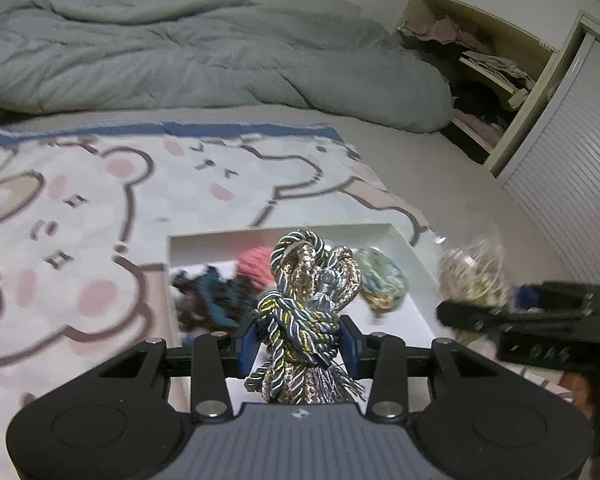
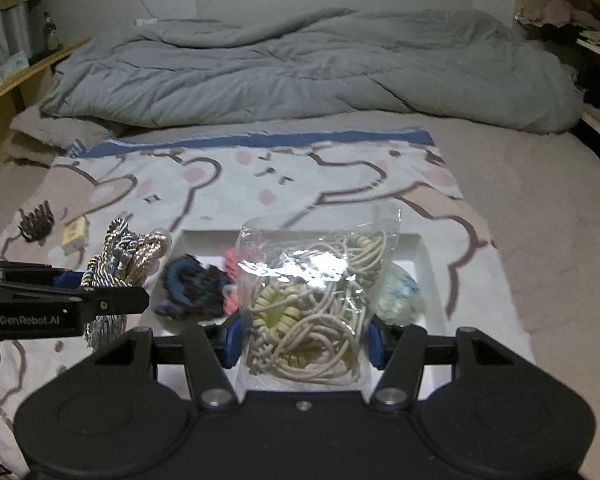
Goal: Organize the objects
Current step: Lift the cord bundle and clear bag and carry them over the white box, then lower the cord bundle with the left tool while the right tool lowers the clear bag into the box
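Left gripper [image 1: 300, 344] clamped on bundle of twisted cords [image 1: 300, 304], right gripper [image 2: 306, 338] gripping clear bag of elastic bands [image 2: 312, 304], both above white tray [image 2: 420, 248] holding perhaps 3 fabric items, bear-print blanket [image 2: 260, 176] beneath

We see the left claw [image 1: 300, 340] closed on a bundle of twisted cords [image 1: 306, 304], gold, grey and yellow, standing up between its blue pads [image 1: 247, 346]. Beyond it lies a white box [image 1: 404, 240] on a bear-print blanket [image 1: 100, 200], holding a dark blue scrunchie [image 1: 212, 292], a pink one [image 1: 254, 266] and a pale yellow-blue one [image 1: 382, 282]. At the right, the right claw [image 1: 444, 312] carries a clear bag [image 1: 472, 272], blurred. A grey duvet [image 1: 180, 56] lies behind.
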Tool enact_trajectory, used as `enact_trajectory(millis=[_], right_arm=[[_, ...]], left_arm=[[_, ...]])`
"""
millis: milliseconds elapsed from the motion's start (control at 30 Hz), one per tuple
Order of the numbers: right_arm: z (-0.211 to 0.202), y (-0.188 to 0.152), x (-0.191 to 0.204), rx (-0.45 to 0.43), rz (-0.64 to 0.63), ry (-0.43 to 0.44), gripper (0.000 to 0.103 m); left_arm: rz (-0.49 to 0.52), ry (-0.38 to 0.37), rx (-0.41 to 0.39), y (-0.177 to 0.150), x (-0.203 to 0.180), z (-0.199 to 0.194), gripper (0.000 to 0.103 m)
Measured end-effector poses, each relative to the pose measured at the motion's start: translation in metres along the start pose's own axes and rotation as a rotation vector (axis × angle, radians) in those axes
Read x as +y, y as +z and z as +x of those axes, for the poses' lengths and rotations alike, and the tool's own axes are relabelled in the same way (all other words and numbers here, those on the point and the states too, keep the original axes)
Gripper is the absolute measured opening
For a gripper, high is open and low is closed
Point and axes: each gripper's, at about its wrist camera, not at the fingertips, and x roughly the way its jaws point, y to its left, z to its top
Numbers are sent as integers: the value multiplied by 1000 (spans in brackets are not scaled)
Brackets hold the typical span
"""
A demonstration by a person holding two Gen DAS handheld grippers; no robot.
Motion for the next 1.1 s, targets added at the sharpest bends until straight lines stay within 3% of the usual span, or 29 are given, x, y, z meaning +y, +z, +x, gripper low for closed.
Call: enact_trajectory(millis=[300, 600, 733, 833, 900, 1000, 1100], right_arm=[[29, -38, -30, 126, -7, -15, 58], [62, -59, -45, 245, 10, 27, 58], [67, -57, -49, 261, 23, 31, 58], [71, -58, -53, 261, 15, -19, 59], [72, -59, -56, 254, 11, -51, 67], [64, -58, -65, 239, 55, -17, 71], [54, -54, -69, 209, 72, -19, 67]], left_arm=[[-45, -52, 91, -14, -29, 40, 42], [-98, -51, 185, -33, -40, 81, 42], [-141, -40, 208, -38, -38, 93, 42], [-168, -26, 235, -42, -36, 102, 42], [-182, -27, 246, -43, -35, 107, 42], [-184, -29, 249, -43, -37, 112, 42], [-202, -35, 262, -45, -40, 118, 42]])
